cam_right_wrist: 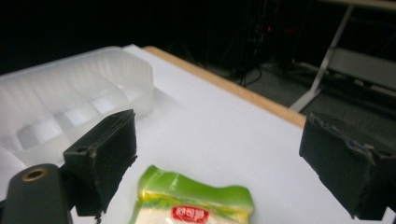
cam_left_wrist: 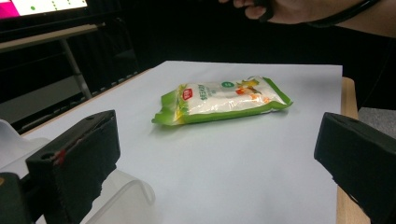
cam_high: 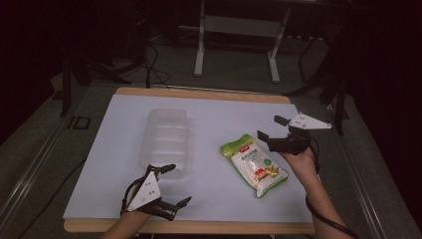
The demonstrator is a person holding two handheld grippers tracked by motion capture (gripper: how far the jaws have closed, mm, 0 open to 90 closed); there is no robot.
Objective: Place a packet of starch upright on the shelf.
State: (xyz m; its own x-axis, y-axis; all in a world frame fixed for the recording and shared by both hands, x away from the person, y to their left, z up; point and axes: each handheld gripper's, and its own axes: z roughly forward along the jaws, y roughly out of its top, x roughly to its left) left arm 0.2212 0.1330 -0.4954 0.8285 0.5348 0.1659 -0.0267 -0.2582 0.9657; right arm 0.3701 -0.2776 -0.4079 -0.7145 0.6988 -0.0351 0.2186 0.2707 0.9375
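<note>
Snack bag [cam_high: 255, 165], green-edged with a white middle, lies flat on the white table sheet [cam_high: 214, 199], right of centre. Long axis runs diagonally: red-logo end points toward the far left, other end toward the near right corner. Bare sheet all around it; near-right end sits close to the sheet's right edge, wooden table rim [cam_high: 199, 227] just beyond. Clear plastic tray [cam_high: 166, 142] lies left of centre, well apart from bag, long axis front to back. Right gripper [cam_high: 271, 127] hovers just beyond the bag's far end, jaws spread wide, nothing between them; right gripper view has bag's logo end below the jaws. Left gripper [cam_high: 175, 185] at near edge, beside tray's near end, jaws spread, empty.
</note>
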